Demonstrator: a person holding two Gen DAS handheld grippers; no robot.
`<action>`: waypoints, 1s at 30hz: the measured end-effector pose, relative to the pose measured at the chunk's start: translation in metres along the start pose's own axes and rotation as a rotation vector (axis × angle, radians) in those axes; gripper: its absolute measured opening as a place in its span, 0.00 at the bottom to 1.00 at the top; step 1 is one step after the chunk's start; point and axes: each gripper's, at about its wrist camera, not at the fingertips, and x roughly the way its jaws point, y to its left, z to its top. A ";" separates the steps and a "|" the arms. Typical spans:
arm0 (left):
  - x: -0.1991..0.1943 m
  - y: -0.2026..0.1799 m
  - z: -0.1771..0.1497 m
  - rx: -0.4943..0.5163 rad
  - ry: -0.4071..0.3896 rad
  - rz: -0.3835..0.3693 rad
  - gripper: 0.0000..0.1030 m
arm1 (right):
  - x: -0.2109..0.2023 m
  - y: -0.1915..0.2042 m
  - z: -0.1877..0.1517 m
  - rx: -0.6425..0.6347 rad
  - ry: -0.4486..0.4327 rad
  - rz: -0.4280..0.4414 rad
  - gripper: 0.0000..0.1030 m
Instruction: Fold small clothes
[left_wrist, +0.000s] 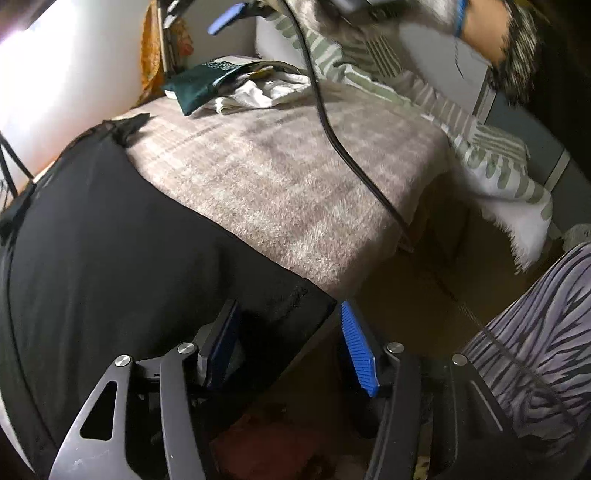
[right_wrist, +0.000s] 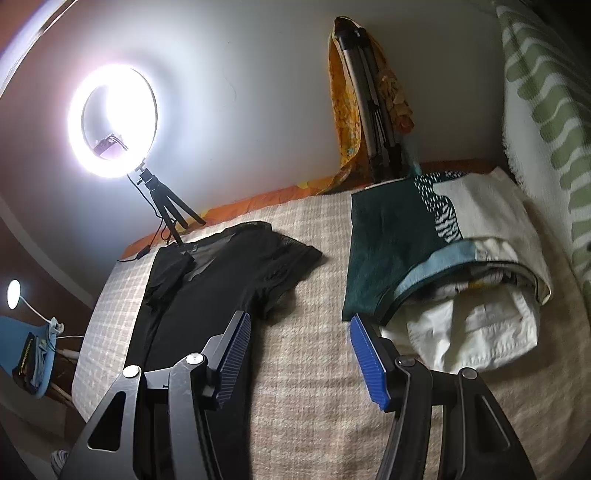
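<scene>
A black T-shirt (right_wrist: 207, 273) lies spread on the beige checked blanket (right_wrist: 303, 387), collar toward the wall. In the left wrist view its lower part (left_wrist: 110, 240) hangs over the blanket's near edge. My left gripper (left_wrist: 291, 332) stands open at that edge. The shirt's bottom corner lies between the jaws, and the pads do not press on it. My right gripper (right_wrist: 299, 332) hovers open over bare blanket, just right of the shirt's sleeve, with nothing between its fingers.
A teal and cream bag (right_wrist: 406, 240) with white clothes spilling out lies at the right. A ring light (right_wrist: 112, 122) on a small tripod stands at the far left. A black cable (left_wrist: 332, 129) hangs across the blanket. A green striped cloth (right_wrist: 546, 110) borders the right side.
</scene>
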 end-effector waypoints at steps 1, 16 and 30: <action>0.001 -0.002 0.000 0.014 -0.004 0.010 0.54 | 0.003 0.000 0.003 -0.002 0.003 0.004 0.58; -0.002 0.051 0.009 -0.183 -0.080 -0.151 0.04 | 0.112 -0.006 0.034 0.035 0.091 0.039 0.58; -0.019 0.092 0.003 -0.347 -0.146 -0.175 0.04 | 0.234 -0.006 0.075 0.040 0.123 -0.040 0.57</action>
